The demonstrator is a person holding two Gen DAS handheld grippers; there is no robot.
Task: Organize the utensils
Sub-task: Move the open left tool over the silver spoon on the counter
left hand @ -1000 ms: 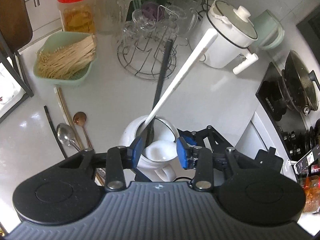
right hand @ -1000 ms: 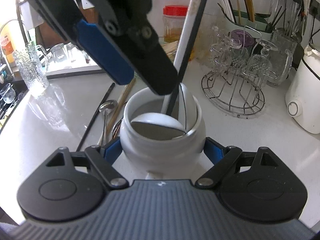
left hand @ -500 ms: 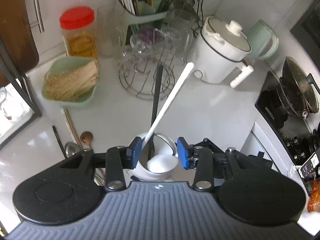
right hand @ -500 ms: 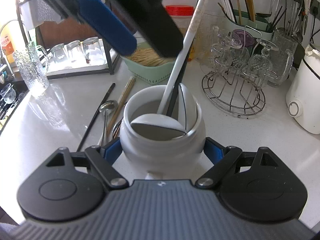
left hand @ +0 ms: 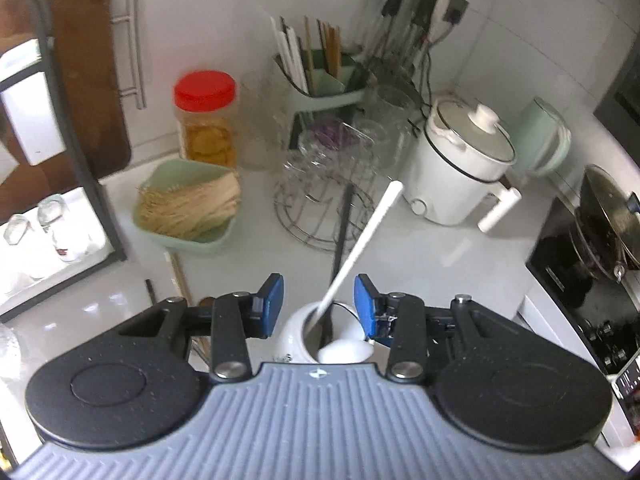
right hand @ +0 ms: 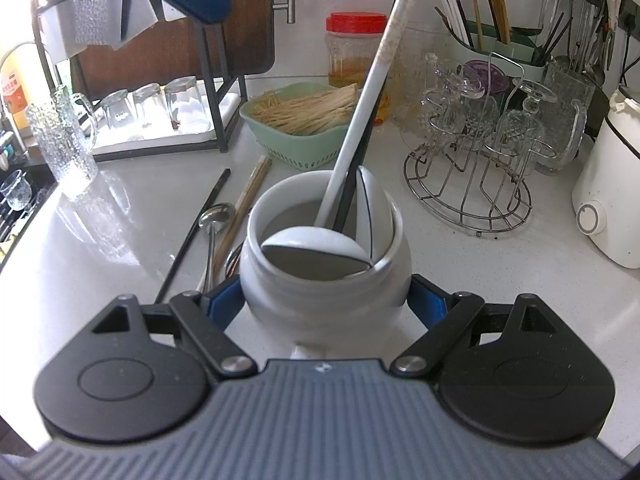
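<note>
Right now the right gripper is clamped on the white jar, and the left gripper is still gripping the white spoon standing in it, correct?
Not quite. The left gripper is open and holds nothing: the left wrist view shows its pads apart, clear of the white spoon, which stands in the white jar by itself. The right gripper is indeed clamped on the jar.

In the right wrist view, the lower ends of the white ladle (right hand: pixel 362 104) and the black utensil (right hand: pixel 354 184) are hidden inside the white jar (right hand: pixel 324 280), and the ladle's top is cut off by the upper edge. The lower ends of the spoon (right hand: pixel 212 232) and chopsticks (right hand: pixel 244 204) on the desk (right hand: pixel 100 248) are covered by the right tongs (right hand: pixel 325 294), whose pads are largely concealed behind the jar. In the left wrist view, the hanging utensils (left hand: pixel 416 28) are blurred beyond telling, and most of the jar is hidden by the left tongs (left hand: pixel 319 306).
</note>
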